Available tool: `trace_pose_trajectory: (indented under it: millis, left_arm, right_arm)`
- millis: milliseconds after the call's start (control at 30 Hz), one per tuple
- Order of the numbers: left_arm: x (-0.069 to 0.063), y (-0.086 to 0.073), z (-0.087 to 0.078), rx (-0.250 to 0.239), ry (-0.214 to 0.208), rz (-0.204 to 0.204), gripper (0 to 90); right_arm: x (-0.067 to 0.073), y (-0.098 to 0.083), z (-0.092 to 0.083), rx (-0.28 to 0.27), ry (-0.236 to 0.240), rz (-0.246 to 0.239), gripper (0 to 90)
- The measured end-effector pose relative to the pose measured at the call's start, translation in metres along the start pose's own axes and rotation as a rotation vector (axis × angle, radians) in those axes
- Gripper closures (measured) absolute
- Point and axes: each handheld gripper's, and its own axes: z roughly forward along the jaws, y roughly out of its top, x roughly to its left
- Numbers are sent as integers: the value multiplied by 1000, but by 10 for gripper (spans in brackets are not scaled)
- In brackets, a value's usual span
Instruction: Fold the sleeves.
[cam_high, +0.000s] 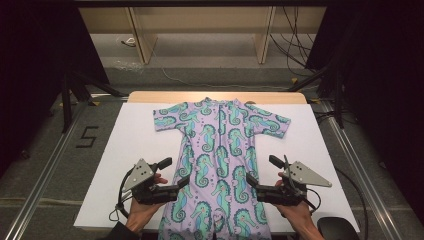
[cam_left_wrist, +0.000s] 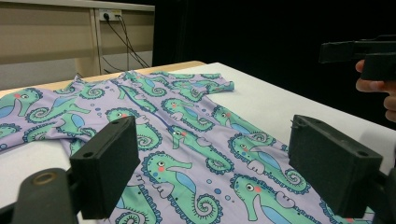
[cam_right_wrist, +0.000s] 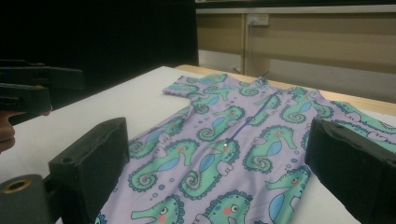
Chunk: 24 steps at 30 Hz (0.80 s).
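A child's lilac one-piece suit (cam_high: 217, 150) printed with green seahorses lies flat on the white table top (cam_high: 125, 150), collar at the far end and legs toward me. My left gripper (cam_high: 172, 174) hovers at the suit's left edge near the legs, jaws open and pointing inward. At the suit's right edge is my right gripper (cam_high: 263, 171), which mirrors it and is also open. In the left gripper view the suit (cam_left_wrist: 187, 135) spreads out beyond the open left gripper (cam_left_wrist: 222, 168). The right gripper view shows the suit (cam_right_wrist: 233, 135) past the open right gripper (cam_right_wrist: 219, 158). Neither gripper holds anything.
The table's far edge is a wooden strip (cam_high: 215, 96). Beyond it stand wooden shelf legs (cam_high: 140, 35) with loose cables (cam_high: 292, 35) on the floor. Metal rails (cam_high: 50, 160) run along both sides of the table. The white surface left and right of the suit is bare.
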Motion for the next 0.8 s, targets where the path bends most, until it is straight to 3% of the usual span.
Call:
trace_pose_trajectory:
  millis: [233, 800]
  left_arm:
    - [1, 1, -1, -3, 6, -5, 158]
    - [7, 3, -1, 24, 75, -3, 159]
  right_arm:
    - [0, 0, -1, -6, -3, 1, 79]
    - [-1, 0, -1, -16, -1, 15, 81]
